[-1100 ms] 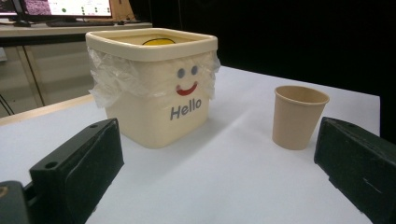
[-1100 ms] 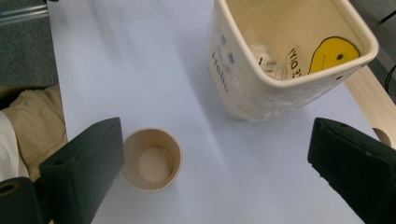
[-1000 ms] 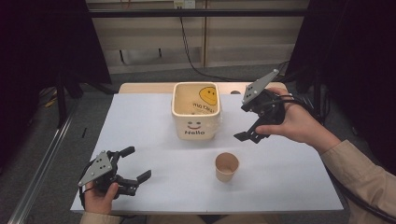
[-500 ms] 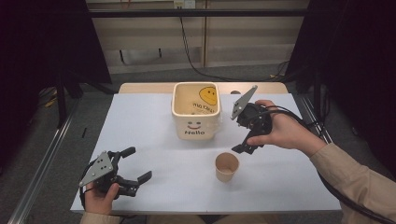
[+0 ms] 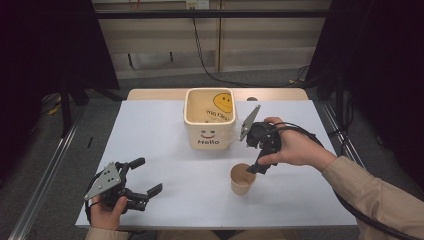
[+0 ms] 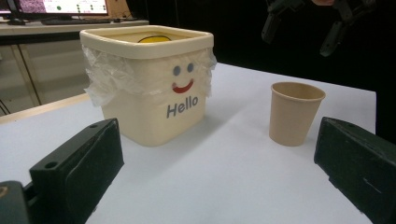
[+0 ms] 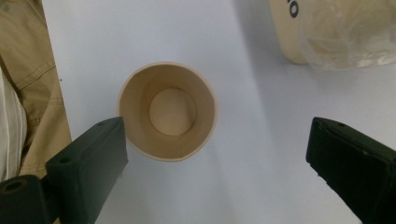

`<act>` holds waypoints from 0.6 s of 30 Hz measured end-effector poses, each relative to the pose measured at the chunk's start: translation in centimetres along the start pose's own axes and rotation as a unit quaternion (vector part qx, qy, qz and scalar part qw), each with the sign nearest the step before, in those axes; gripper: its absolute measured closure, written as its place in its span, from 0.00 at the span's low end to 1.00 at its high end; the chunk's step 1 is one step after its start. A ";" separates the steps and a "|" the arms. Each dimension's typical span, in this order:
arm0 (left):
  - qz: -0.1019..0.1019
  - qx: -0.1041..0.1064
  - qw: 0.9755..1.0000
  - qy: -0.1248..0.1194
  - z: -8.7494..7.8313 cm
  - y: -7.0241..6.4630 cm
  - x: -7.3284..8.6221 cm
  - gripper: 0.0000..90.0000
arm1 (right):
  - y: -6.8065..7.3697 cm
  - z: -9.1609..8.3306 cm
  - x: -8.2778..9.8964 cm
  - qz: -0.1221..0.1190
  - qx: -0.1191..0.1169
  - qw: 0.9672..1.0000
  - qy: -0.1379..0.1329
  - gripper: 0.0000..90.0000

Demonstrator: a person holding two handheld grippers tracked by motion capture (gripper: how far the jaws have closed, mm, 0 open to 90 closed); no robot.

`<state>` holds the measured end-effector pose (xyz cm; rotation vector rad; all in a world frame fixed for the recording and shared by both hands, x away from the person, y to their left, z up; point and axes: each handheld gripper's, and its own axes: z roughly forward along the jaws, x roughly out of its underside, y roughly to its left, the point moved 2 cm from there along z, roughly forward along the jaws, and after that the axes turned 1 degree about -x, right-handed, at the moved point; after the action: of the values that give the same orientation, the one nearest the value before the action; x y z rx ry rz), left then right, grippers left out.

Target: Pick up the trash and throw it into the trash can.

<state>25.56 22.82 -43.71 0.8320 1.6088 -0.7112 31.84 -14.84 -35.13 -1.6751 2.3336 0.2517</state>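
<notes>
Right hand-held gripper (image 5: pixel 261 162) (jaws apart, just been closing) above paper cup (image 5: pixel 242 179).

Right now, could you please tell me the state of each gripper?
Left gripper: open, holding nothing, resting low near the table's front edge.
Right gripper: open, jaws just been closing, pointing down over the paper cup, not gripping it.

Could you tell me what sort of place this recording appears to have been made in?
Most likely a lab or recording bay, not a home. A white-topped table stands between dark curtains, cables run along the floor behind it, and lit computer monitors sit on a desk in the left gripper view.
</notes>
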 end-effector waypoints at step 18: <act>0.007 0.005 1.000 0.005 0.2 -0.1 0.1 0.01 | 0.4 3.0 0.1 -0.019 -0.013 0.999 0.048 0.05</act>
<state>25.59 22.58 -43.82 0.8556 1.6081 -0.7072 31.80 -13.92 -38.04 -1.7793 2.3746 0.2003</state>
